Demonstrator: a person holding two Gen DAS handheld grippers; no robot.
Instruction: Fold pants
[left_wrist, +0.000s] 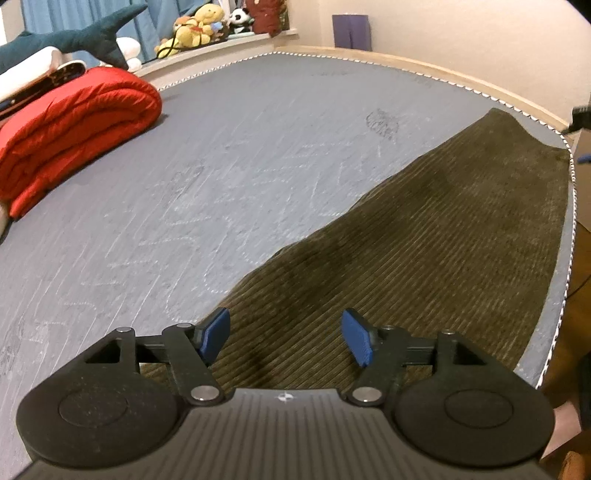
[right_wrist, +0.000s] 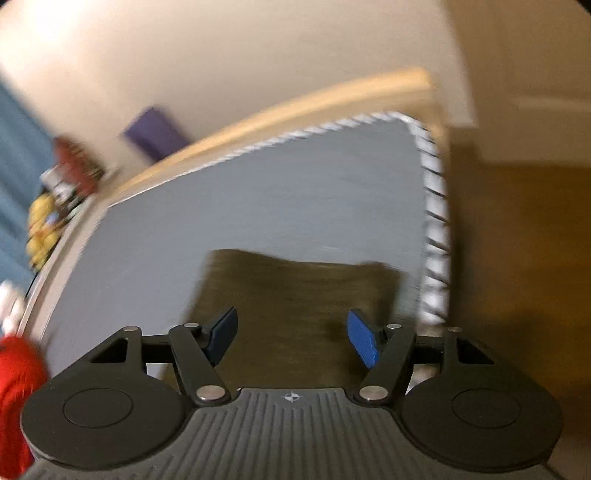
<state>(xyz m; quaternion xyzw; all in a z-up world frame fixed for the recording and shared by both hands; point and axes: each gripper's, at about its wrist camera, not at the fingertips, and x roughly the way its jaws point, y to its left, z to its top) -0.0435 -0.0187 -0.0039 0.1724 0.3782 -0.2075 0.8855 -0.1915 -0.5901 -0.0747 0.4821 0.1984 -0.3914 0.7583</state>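
Observation:
Olive-brown corduroy pants lie flat on the grey mattress, running from under my left gripper toward the far right corner. My left gripper is open and empty, its blue pads hovering over the near end of the pants. In the blurred right wrist view the pants lie near the mattress's right edge. My right gripper is open and empty above them.
A folded red quilt lies at the mattress's left side, also at the left edge of the right wrist view. A plush shark and stuffed toys sit beyond. A purple object stands by the wall. The mattress's piped edge borders the floor.

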